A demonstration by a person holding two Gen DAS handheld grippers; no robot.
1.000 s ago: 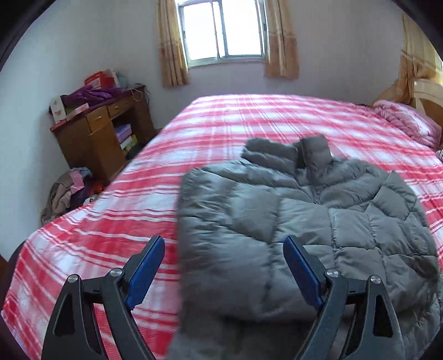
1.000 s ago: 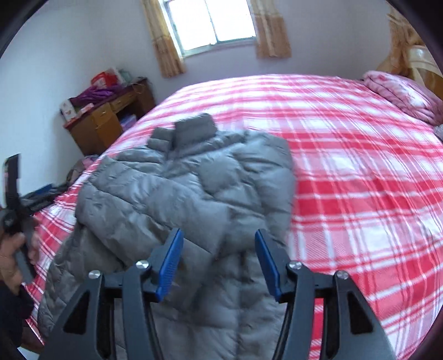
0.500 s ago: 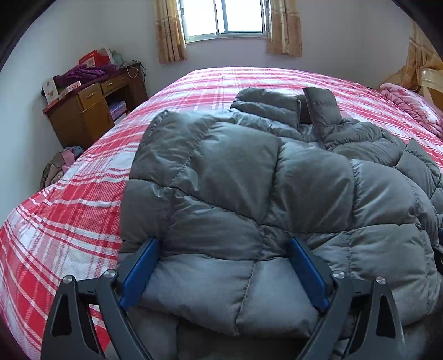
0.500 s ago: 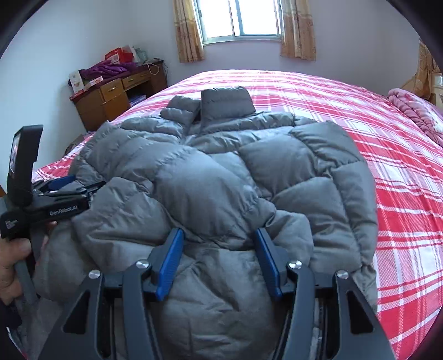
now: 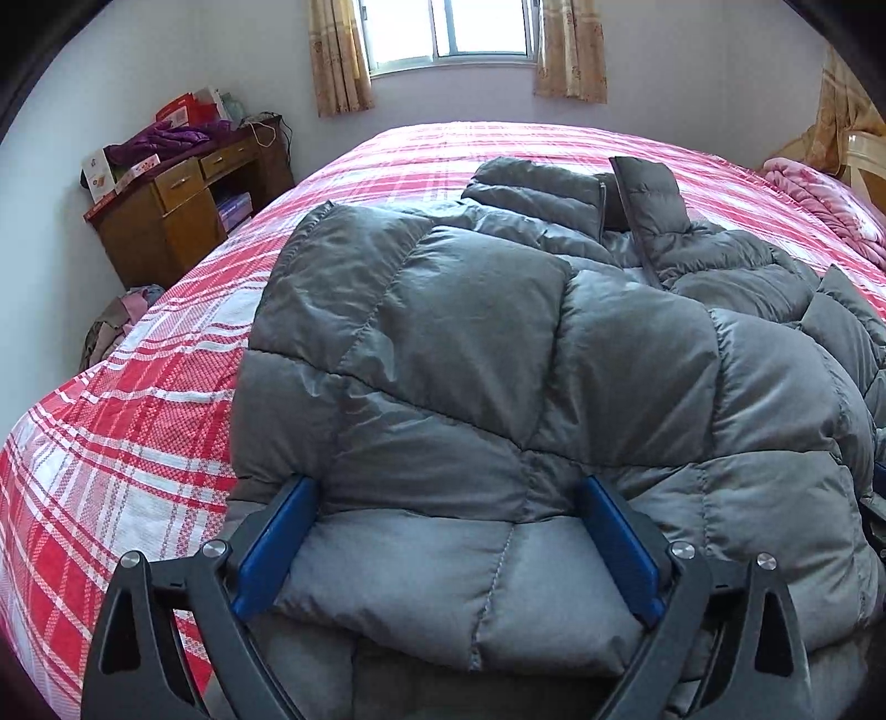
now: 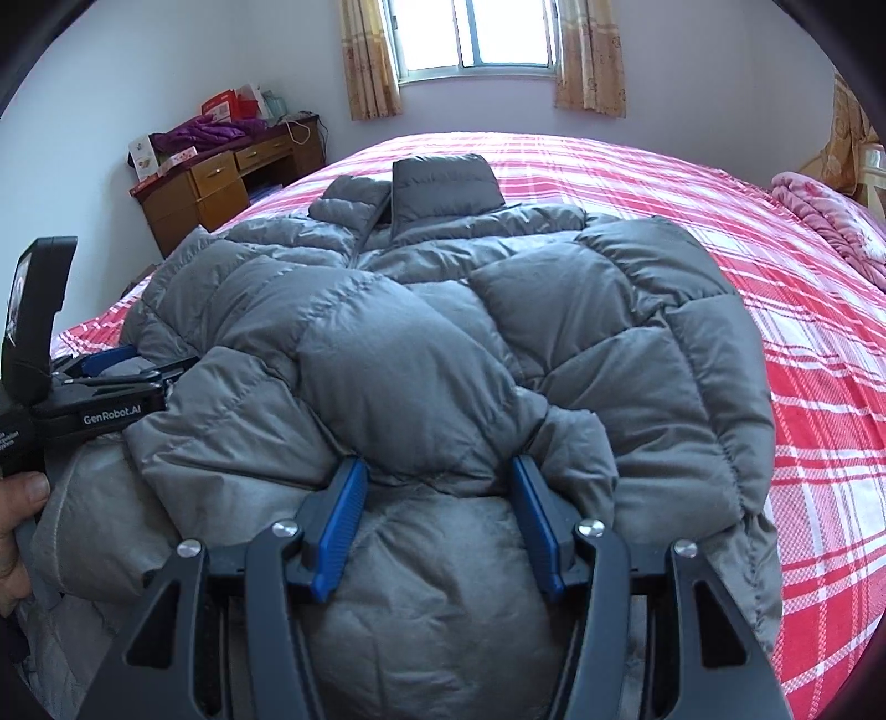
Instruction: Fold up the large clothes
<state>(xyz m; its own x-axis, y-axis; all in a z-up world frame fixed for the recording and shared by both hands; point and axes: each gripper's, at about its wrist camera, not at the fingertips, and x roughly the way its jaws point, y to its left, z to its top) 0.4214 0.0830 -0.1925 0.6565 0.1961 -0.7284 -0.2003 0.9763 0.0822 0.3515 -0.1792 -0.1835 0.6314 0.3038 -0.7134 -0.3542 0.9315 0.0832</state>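
Grey quilted down jacket [image 5: 498, 354] lies on the bed [image 5: 138, 443], over its red-and-white plaid cover, near the foot edge closest to me. Its long axis runs straight away from me: the stand-up collar [image 6: 443, 177] points toward the far wall and the window [image 6: 476, 33], and the hem end is down by me. Both sleeves are folded in across the chest, so the body reads as one thick padded block.

My left hand-held gripper [image 5: 448, 531] is spread wide, its blue pads either side of a puffed panel at the near left part of the jacket; the fabric bulges between them but is not pinched. My right hand-held gripper [image 6: 440, 526] is likewise spread, its pads straddling a rounded bulge of the folded sleeve without clamping it.

From the right wrist view I can see the left tool's black body lying against the jacket's left edge, with my left hand [image 6: 16, 531] on its handle.

Beyond the bed's left side stands a wooden table [image 5: 183, 210] with purple cloth and boxes on top; pink bedding [image 6: 825, 221] sits at the far right.
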